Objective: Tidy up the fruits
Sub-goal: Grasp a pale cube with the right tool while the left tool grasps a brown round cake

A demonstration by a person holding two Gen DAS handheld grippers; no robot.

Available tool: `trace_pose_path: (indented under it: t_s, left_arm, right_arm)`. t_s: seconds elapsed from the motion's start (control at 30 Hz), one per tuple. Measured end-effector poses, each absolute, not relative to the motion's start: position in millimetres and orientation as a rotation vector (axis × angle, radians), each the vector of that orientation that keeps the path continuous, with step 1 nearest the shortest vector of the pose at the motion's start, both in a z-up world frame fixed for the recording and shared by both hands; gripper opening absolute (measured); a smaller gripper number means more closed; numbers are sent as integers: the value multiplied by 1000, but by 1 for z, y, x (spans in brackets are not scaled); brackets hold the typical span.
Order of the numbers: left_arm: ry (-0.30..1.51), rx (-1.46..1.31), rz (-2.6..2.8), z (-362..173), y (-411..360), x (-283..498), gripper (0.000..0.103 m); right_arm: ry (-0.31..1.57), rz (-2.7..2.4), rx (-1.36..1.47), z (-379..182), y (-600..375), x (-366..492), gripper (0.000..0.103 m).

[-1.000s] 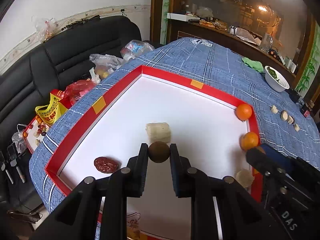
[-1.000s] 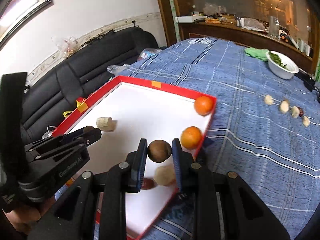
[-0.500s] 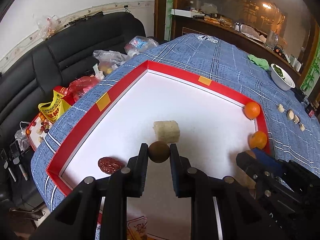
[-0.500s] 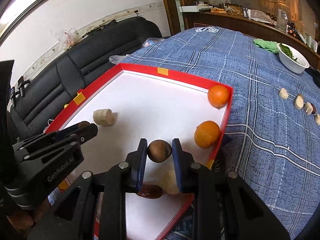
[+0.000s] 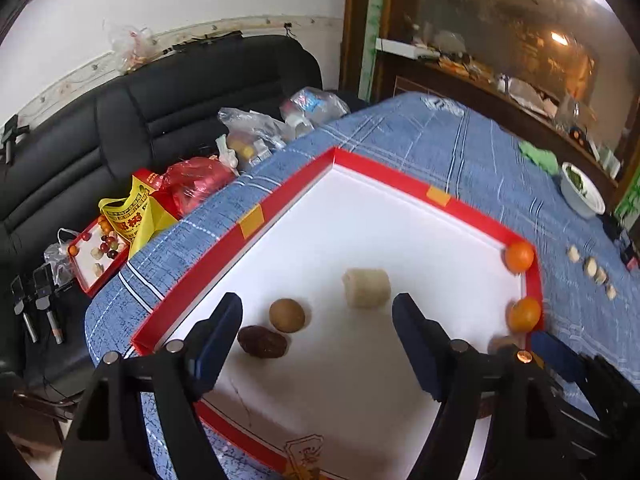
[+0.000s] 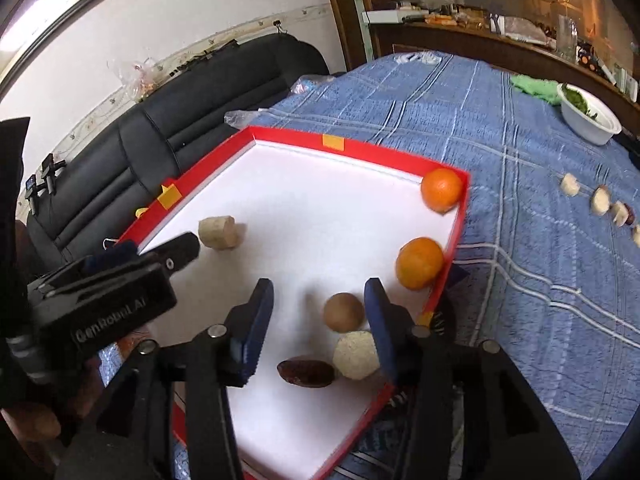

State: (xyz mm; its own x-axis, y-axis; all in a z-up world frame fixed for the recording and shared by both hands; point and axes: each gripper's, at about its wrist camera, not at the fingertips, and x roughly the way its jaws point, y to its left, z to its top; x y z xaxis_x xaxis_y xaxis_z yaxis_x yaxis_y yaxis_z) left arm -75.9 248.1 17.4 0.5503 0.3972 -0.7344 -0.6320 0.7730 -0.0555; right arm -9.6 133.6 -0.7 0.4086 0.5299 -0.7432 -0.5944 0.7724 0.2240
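We see both claws spread apart and gripping nothing. In the left wrist view, the left claw [image 5: 318,312] hovers over the lower centre of the red-rimmed white tray [image 5: 288,196], which lies on the blue checked worktop [image 5: 472,152]. A round brown fruit [image 5: 287,315] rests on the tray floor between the claw fingers, nearer the left one, touching or just beside a dark red date [image 5: 262,341] at its lower left. A pale cylindrical piece [image 5: 366,288] lies to the upper right of it. Two oranges [image 5: 519,256] sit against the tray's right rim. In the right wrist view, the right claw [image 6: 320,308] frames a second round brown fruit [image 6: 344,312], close to the right finger. Below it lie a pale round piece [image 6: 356,355] and a second dark date [image 6: 306,371], side by side. A white bowl [image 6: 588,120] stands at the upper right of the frame.
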Motion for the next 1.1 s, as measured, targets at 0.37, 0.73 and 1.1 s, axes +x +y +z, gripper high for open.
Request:
trace_pose_path:
  t_s: [0.37,0.73,1.1]
  left_arm:
    - [751,-295,474,31,188,-37,77]
    - [819,-114,251,27,79,55,77]
    - [862,-66,215,2,37,141,77]
  right_arm:
    - [815,558,56,31,26,11,50]
    - [891,181,186,-2,-124,104,49]
    - [939,141,140,-27,-128,176,49]
